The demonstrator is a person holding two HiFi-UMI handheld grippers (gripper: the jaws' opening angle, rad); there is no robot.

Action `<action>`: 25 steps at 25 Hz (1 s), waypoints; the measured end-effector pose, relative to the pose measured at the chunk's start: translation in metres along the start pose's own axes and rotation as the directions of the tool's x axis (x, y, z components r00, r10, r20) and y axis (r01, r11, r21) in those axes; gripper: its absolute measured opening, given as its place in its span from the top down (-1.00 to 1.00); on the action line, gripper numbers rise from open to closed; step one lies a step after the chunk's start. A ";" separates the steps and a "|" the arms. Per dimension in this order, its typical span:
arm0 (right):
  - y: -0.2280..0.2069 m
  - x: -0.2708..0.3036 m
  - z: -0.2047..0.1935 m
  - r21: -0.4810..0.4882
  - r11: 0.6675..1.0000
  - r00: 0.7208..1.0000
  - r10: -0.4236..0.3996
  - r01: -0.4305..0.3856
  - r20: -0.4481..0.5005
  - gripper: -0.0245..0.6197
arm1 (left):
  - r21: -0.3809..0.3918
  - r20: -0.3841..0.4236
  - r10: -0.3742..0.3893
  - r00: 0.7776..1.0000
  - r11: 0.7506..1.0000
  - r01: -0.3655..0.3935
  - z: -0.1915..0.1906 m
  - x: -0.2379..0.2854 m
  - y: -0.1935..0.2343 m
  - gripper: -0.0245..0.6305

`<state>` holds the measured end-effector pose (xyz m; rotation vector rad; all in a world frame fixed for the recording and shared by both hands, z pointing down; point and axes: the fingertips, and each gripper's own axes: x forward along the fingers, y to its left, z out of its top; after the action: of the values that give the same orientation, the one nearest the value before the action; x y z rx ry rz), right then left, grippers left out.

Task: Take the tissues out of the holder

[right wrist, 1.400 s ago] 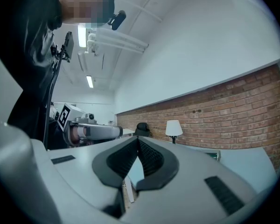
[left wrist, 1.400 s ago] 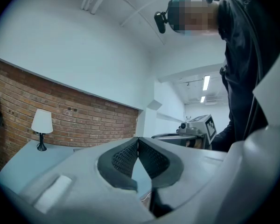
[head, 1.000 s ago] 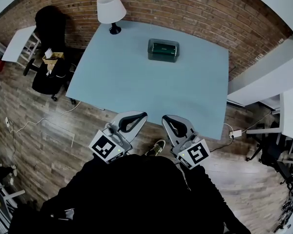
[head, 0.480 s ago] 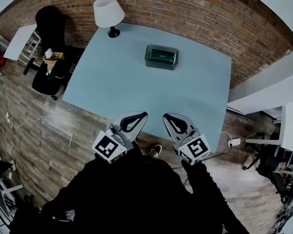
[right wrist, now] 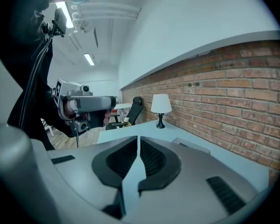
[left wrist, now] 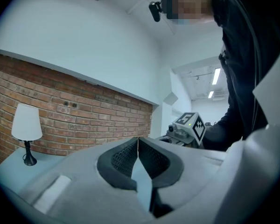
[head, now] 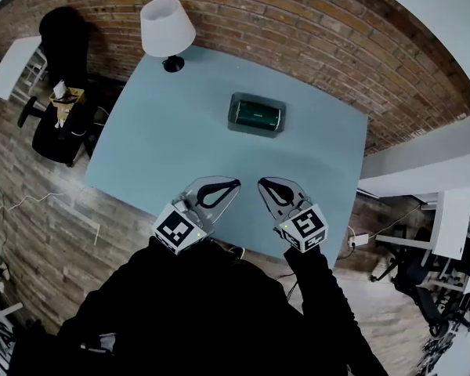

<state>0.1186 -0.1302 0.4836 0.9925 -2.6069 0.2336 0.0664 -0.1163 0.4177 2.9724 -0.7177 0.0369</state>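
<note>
Both the left gripper [head: 229, 186] and the right gripper [head: 265, 186] hang clenched on nothing, well short of the dark green tissue holder [head: 255, 115] on the table [head: 172, 147], probably because the reach for its tissues has not begun

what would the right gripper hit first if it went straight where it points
Nothing near: the right gripper points over the table, left of the holder. The lamp is roughly in line, though it may pass beside it.
</note>
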 end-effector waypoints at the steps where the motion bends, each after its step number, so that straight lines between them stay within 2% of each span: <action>1: -0.011 0.011 0.000 -0.015 1.000 1.000 0.006 -0.007 -0.029 0.90 | 0.012 0.000 -0.004 1.000 1.000 0.004 -0.001 0.006 0.012 0.90; 7: -0.086 0.076 -0.016 -0.065 0.997 0.980 0.036 -0.050 -0.196 0.89 | 0.022 0.005 -0.021 1.000 1.000 0.021 -0.023 0.041 0.075 0.90; 11: -0.134 0.118 -0.037 -0.092 0.990 0.937 0.073 -0.110 -0.342 0.72 | 0.037 0.004 -0.024 1.000 0.999 0.024 -0.039 0.064 0.109 0.90; 17: -0.192 0.175 -0.065 -0.152 0.965 0.832 0.099 -0.215 -0.546 0.40 | 0.063 0.010 0.023 1.000 0.998 -0.024 -0.056 0.087 0.154 0.90; 20: -0.211 0.199 -0.085 -0.179 0.944 0.765 0.105 -0.278 -0.636 0.23 | 0.044 0.010 0.044 0.999 0.998 -0.045 -0.064 0.093 0.173 0.90; 25: -0.226 0.227 -0.118 -0.165 0.913 0.652 0.132 -0.373 -0.747 -0.14 | 0.017 0.001 0.060 0.998 0.998 -0.060 -0.079 0.099 0.193 0.90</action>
<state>0.1416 -0.4058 0.6846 0.2962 -1.9298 0.2216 0.0662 -0.3258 0.5156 2.9664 -0.8108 0.0463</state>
